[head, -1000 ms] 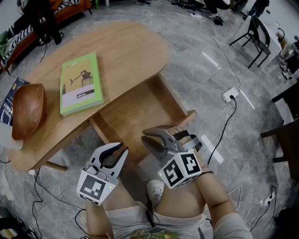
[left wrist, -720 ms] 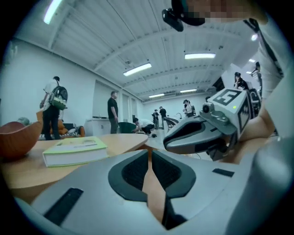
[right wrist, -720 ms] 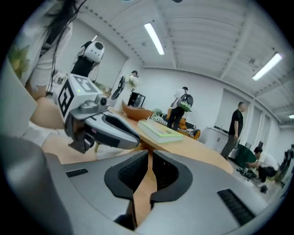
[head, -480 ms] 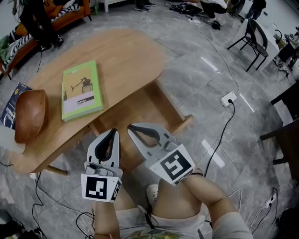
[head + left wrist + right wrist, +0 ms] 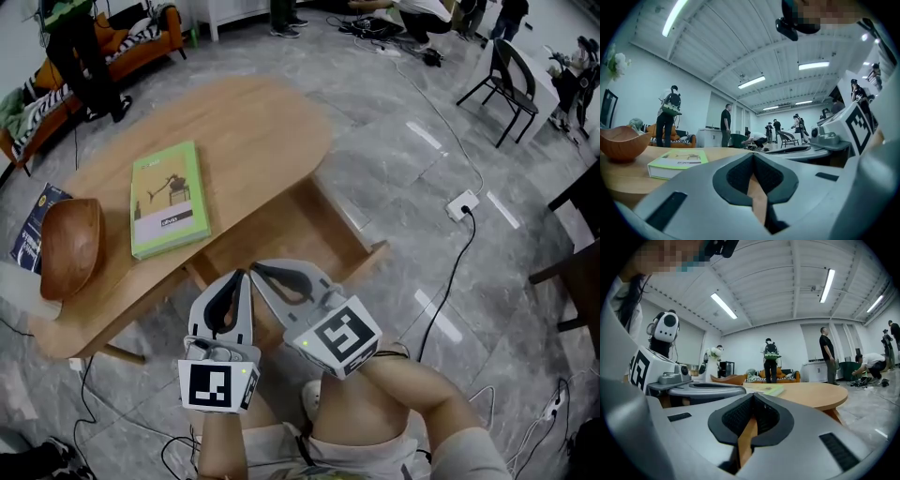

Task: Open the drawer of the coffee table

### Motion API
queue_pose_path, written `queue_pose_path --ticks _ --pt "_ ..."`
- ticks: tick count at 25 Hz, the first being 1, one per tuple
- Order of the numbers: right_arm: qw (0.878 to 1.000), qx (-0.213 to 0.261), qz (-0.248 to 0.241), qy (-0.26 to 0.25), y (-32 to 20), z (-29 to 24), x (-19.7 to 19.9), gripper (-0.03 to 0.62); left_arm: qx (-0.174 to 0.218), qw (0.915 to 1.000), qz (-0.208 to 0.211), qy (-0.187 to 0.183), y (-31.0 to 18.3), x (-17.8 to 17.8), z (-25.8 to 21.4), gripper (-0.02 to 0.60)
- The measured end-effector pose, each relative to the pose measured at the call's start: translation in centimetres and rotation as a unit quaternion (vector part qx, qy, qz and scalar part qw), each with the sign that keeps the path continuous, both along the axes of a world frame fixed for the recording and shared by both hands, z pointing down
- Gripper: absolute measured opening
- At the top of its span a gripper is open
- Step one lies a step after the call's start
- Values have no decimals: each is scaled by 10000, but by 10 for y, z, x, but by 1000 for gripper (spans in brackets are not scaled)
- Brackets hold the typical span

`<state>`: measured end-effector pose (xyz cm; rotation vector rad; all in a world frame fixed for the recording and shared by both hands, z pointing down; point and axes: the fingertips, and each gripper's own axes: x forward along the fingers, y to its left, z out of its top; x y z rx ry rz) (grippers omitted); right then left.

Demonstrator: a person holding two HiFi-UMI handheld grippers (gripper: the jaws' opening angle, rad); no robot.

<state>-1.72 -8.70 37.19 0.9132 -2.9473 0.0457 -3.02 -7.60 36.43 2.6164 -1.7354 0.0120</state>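
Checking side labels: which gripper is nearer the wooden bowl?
Left. The left gripper hangs off the table's near edge, on the wooden bowl's side; the right gripper sits just beyond it, farther from the bowl.

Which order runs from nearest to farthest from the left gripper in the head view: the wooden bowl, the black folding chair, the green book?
1. Green book, on the table, just beyond the left gripper.
2. Wooden bowl, at the table's left end.
3. Black folding chair, far off on the floor at upper right.
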Motion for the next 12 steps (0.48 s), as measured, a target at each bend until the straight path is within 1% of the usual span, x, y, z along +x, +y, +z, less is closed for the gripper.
queue_pose_path --ticks 5,12 --pt "10000 6 24 8 -1 1 2 20 9 10000 27 -69 -1 2 1 9" --pt "9999 -61 100 90 -4 8 9 20 -91 9998 81 -143 -5 9 7 9"
